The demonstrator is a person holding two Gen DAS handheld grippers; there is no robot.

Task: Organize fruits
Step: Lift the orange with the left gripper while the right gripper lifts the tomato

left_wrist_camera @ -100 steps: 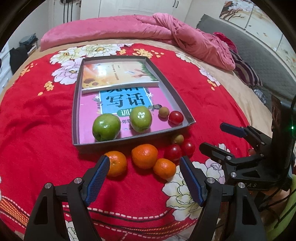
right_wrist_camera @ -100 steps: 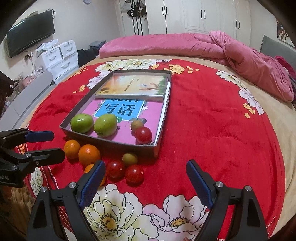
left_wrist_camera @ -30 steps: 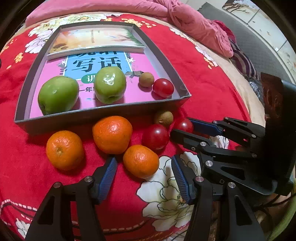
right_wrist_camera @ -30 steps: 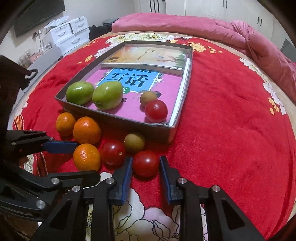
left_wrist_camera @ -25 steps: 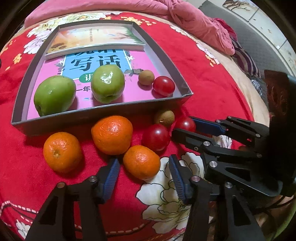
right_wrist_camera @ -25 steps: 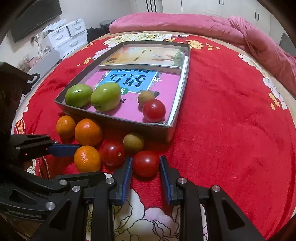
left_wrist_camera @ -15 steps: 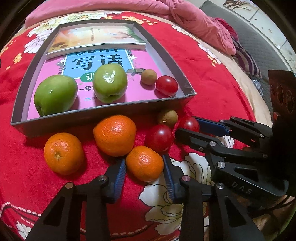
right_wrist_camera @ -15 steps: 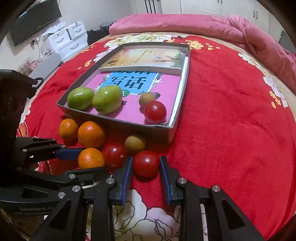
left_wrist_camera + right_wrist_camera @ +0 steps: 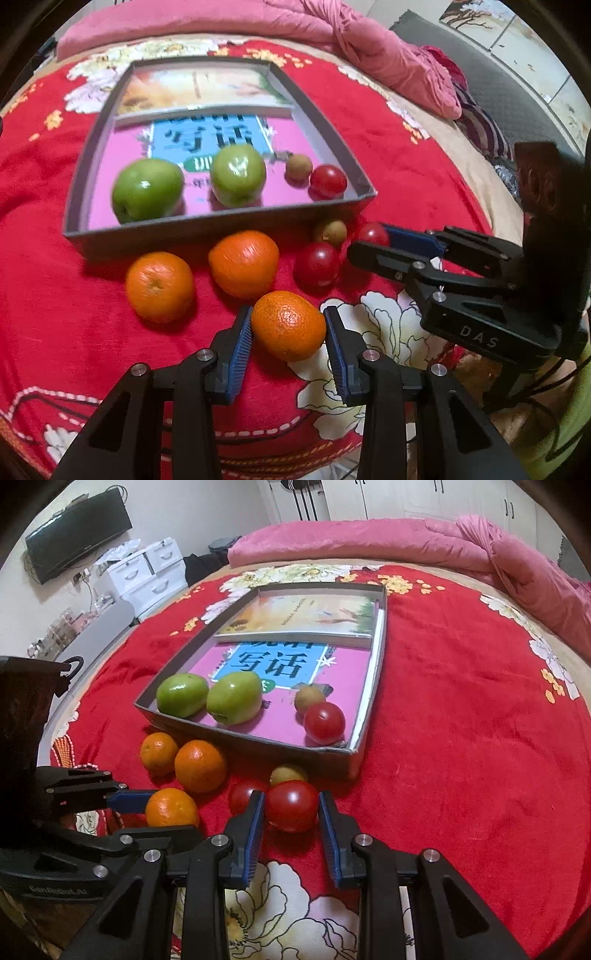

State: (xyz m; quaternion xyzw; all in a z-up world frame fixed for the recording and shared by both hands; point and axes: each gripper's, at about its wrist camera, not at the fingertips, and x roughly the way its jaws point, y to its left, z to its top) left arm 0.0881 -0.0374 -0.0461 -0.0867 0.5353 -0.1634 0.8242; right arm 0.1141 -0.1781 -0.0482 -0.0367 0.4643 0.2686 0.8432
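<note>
Orange mandarin (image 9: pixel 288 325) clamped in the left gripper (image 9: pixel 288 341) and tomato (image 9: pixel 291 805) in the right gripper (image 9: pixel 291 825), both just before the grey tray (image 9: pixel 218 225), could slip or bruise under uneven squeeze.

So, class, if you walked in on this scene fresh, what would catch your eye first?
Two sets of tongs each grip a fruit: the left tongs an orange, the right tongs a tomato. Beyond them on the red flowered blanket, a grey tray holds two green apples, books and small fruit.
</note>
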